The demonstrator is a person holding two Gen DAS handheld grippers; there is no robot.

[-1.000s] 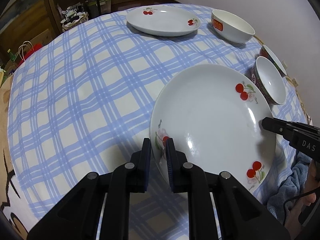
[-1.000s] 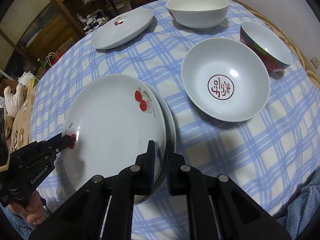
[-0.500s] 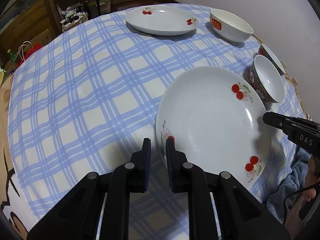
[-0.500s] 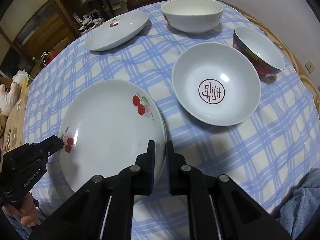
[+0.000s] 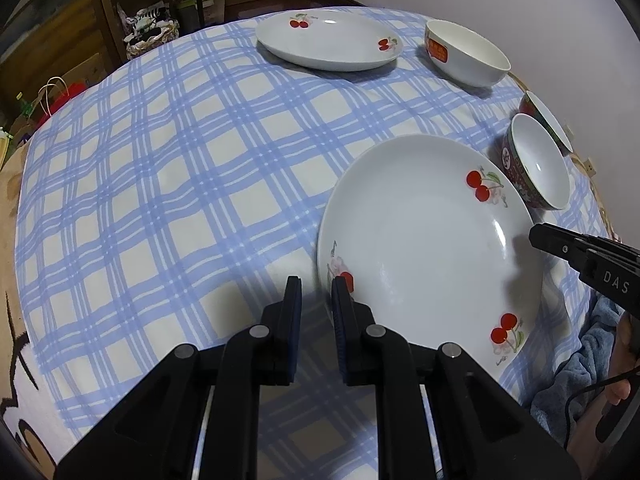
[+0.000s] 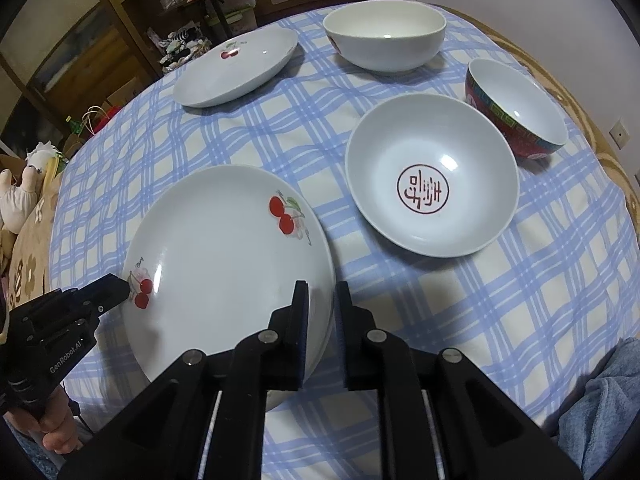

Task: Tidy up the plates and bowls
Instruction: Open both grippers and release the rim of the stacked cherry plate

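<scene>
While the big cherry plate (image 5: 420, 240) is lying flat on the checked blue-and-white cloth of the surface (image 5: 160, 200), close to the near edge, both tools are sitting at its rim from opposite sides. The left tool (image 5: 316, 292) is pointing steeply down and straddling the plate's left rim with only a narrow gap between its fingers. One pad is lying over the inside by the cherry print, the other is hanging outside, and I cannot tell whether they are actually pinching. The right tool (image 6: 322, 300) is straddling the opposite rim. Its jaws have just been opening, the rim is sitting between them, and a sliver of cloth is showing beside the outer finger, so it is looking loose. A hand (image 6: 52, 420) is gripping the left tool's handle at the lower corner.

Just beyond the plate, a white bowl with a red seal inside (image 6: 432, 172) is standing upright, and a red-patterned bowl (image 6: 516, 108) is sitting beside it. Farther back, a second cherry plate (image 5: 324, 40) and a plain white bowl (image 5: 468, 54) are resting near the far edge, well apart from the tools.
</scene>
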